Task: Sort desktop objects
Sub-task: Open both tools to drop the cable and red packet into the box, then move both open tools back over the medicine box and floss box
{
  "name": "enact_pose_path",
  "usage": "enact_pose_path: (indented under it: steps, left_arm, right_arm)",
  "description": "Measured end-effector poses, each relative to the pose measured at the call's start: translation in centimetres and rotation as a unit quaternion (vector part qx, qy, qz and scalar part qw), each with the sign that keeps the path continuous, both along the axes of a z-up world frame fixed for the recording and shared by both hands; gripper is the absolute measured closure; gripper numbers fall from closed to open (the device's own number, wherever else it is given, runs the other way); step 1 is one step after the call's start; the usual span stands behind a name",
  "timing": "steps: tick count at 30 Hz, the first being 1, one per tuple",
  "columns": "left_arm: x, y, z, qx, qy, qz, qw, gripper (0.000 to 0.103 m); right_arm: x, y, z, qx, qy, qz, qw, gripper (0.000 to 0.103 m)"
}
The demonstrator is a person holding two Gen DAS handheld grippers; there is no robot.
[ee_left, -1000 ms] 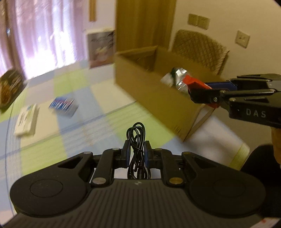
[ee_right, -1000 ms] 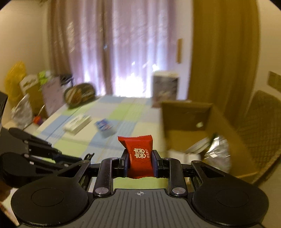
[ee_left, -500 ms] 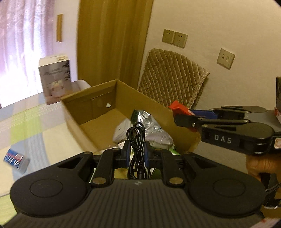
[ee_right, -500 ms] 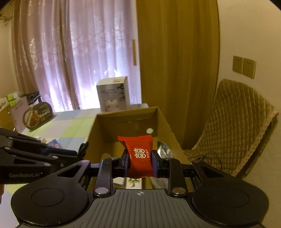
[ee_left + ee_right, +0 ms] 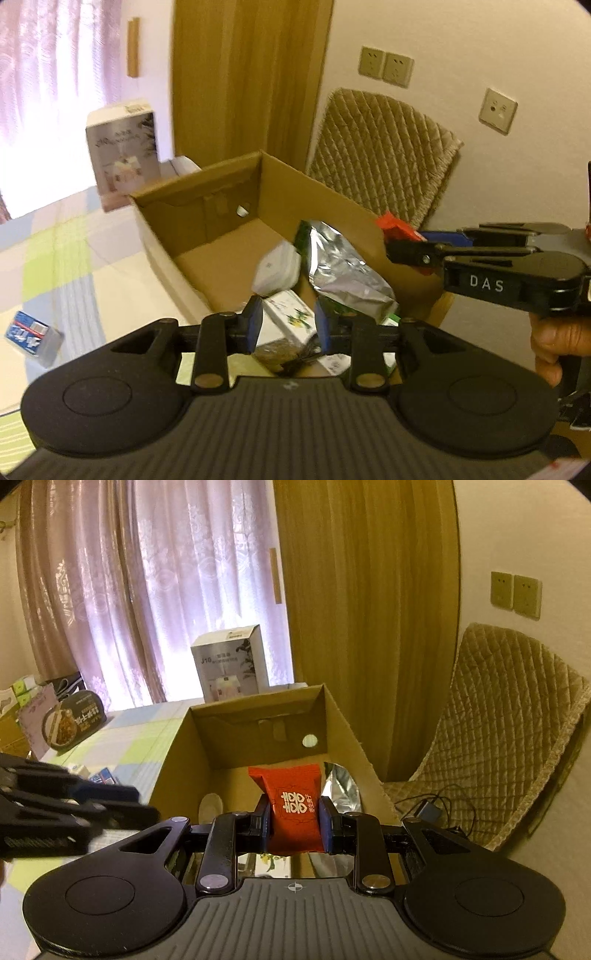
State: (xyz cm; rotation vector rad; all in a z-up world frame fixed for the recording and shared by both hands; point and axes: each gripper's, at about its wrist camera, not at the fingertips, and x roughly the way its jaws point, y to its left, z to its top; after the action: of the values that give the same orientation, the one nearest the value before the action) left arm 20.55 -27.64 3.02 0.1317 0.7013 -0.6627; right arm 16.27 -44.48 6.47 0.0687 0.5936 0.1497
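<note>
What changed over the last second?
The left gripper swung over the box, opened and let go of the black cable, now in the box. The right gripper also came over the box, still clamped on the red packet.

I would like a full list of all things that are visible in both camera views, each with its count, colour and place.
cardboard box: 1, brown, open, on the table edge
silver bag: 1, silver, inside the box
white packets: at least 2, inside the box
red packet: 1, red, between the right gripper's fingers
tall carton: 1, white-grey, behind the box
blue packet: 1, blue, on the tablecloth
tablecloth: 1, green, blue and cream checks
chair: 1, beige quilted, beside the box
wall sockets: 3, cream
curtains: pink sheer and ochre
left gripper: 1, black, open over the box
right gripper: 1, black, shut on the packet
hand: 1, holding the right gripper
</note>
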Motion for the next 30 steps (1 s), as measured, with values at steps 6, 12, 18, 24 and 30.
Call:
enact_pose_path:
  steps: [6, 12, 18, 24, 30]
  left_arm:
    - [-0.6, 2.9, 1.7, -0.002, -0.026, 0.025, 0.9993, 0.071]
    - [-1.1, 6.7, 1.6, 0.016, -0.034, 0.051, 0.9980, 0.069]
    - [-2.3, 12.2, 0.3, 0.033, -0.027, 0.090, 0.9950, 0.059]
    - [-3.7, 18.8, -1.1, 0.050, -0.012, 0.143, 0.9883, 0.056]
    - [-4.6, 25.5, -1.4, 0.066, -0.010, 0.195, 0.9785, 0.046]
  right_arm:
    - [1.0, 0.8, 0.3, 0.006, -0.005, 0.013, 1.000, 0.069]
    - [0.3, 1.4, 1.6, 0.017, -0.027, 0.011, 0.999, 0.040]
    - [-1.1, 3.3, 2.4, 0.011, -0.024, 0.023, 0.999, 0.039]
    - [-2.2, 7.9, 3.1, 0.010, -0.027, 0.064, 0.998, 0.029]
    - [-2.2, 14.2, 3.2, -0.005, -0.023, 0.129, 0.991, 0.024]
